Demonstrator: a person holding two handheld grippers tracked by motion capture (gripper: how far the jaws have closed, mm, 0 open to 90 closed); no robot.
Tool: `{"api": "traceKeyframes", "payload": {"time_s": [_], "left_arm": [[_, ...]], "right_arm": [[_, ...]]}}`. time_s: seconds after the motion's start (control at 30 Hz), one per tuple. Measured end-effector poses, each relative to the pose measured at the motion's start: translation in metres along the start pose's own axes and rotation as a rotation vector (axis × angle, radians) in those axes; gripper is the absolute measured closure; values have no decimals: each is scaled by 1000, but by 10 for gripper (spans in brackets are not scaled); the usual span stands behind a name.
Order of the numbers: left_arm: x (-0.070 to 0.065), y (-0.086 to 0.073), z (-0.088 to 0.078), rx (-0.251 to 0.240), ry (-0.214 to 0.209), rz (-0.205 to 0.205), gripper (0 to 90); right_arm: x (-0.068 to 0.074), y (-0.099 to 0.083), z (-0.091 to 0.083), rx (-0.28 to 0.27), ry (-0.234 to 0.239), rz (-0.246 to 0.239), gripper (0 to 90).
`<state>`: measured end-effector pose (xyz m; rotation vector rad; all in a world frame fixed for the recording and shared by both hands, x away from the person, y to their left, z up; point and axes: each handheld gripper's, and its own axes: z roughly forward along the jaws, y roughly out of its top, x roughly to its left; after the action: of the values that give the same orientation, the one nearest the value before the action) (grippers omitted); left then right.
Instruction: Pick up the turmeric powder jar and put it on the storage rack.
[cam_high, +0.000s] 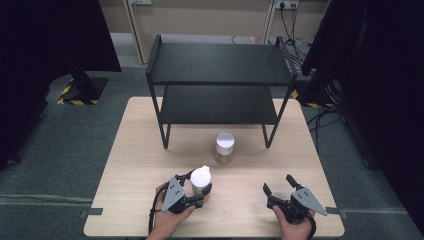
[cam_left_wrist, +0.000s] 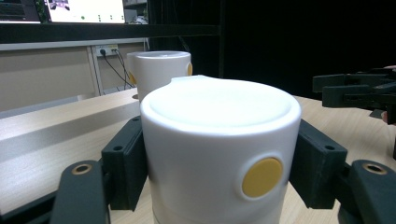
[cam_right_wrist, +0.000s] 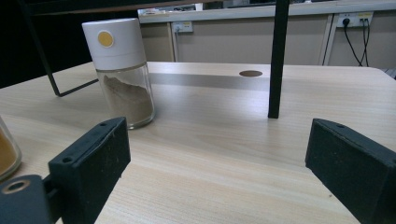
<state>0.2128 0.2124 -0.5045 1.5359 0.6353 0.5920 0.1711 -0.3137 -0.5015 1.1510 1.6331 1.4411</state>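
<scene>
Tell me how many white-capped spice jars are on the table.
2. One spice jar sits near the front edge, clamped in the left hand-held gripper; the other jar stands mid-table, before the black shelf.

the left gripper (cam_high: 199, 189) and the right gripper (cam_high: 278, 184) are both matt black, each topped by a grey three-cornered plate dotted with small dark screws. a black cable loops away from the back of each one. seen close in the gripper views, the jaws are blocky black pads with small round holes in their upper faces, mounted on dark arms that carry brass-coloured bushings at the joints. the hands and wrists are bare.
</scene>
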Motion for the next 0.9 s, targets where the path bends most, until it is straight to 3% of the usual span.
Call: {"api": "traceKeyframes", "payload": {"time_s": [0.23, 0.6, 0.9], "left_arm": [[2, 8, -8, -48, 41, -8, 304], [5, 28, -22, -117, 119, 17, 304], [11, 45, -21, -157, 149, 34, 305]], "right_arm": [[0, 0, 0, 1, 0, 1, 69], [0, 0, 0, 1, -3, 2, 69], [0, 0, 0, 2, -4, 6, 69]]}}
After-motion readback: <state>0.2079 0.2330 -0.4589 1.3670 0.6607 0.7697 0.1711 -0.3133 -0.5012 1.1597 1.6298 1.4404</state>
